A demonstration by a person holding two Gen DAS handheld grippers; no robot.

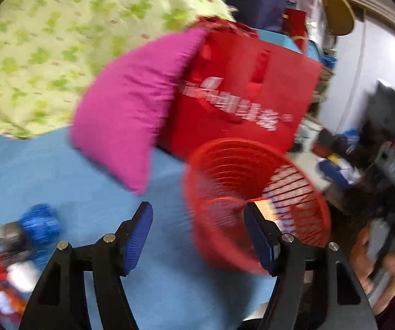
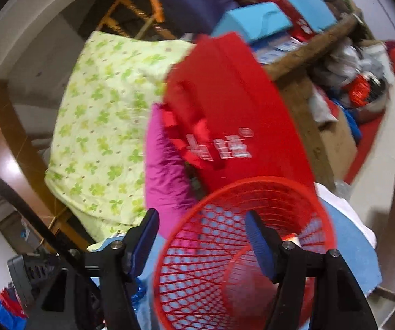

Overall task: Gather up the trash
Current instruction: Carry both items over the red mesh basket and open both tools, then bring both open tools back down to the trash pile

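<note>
The red mesh basket (image 1: 255, 200) is located on the blue bed sheet (image 1: 59, 181), before a red bag (image 1: 241, 96). The left hand-held gripper (image 1: 198, 236) is spread, nothing pinched. The right hand-held gripper (image 2: 201, 243) is spread, with the basket's rim (image 2: 186, 214) between its jaws.

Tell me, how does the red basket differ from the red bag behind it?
The red basket is open mesh you can see the blue sheet through; the red bag is solid fabric. The basket is round with a wide rim; the bag is flat and squarish. The bag carries white lettering and handles; the basket shows neither. Both are bright red and sit on the bed's blue sheet.
</note>
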